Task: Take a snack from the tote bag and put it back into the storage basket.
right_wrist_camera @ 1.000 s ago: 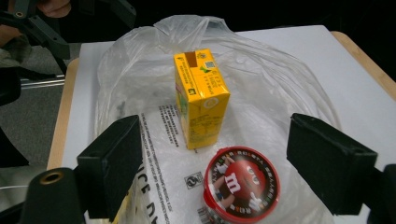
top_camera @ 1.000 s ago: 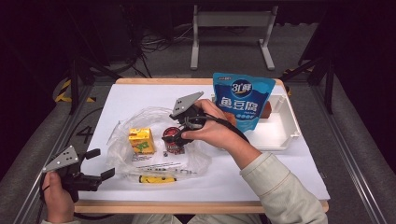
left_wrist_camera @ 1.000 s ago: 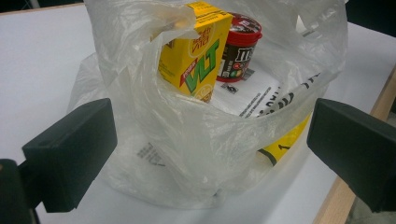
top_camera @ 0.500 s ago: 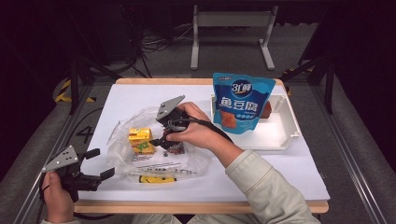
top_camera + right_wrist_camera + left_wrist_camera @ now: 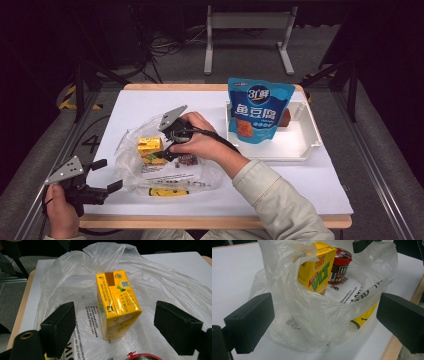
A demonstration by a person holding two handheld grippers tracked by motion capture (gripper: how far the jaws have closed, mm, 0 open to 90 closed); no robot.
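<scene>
Juice carton (image 5: 117,303) stands upright inside the plastic bag (image 5: 150,172) beside the red-lidded candy cup (image 5: 340,266), so my right tongs (image 5: 120,336) hang spread around it, while my left tongs (image 5: 324,322) wait spread at the bag's near side.

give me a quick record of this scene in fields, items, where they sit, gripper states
surface: white table
bag: clear plastic bag lying on the table, mouth open
in bag: yellow drink carton upright; red-lidded candy cup beside it
tray: white tray at the right side of the table
in tray: blue snack pouch standing up
left gripper: open, near the table's front left corner, holding nothing
right gripper: open, over the bag, jaws either side of the carton, not touching it
</scene>
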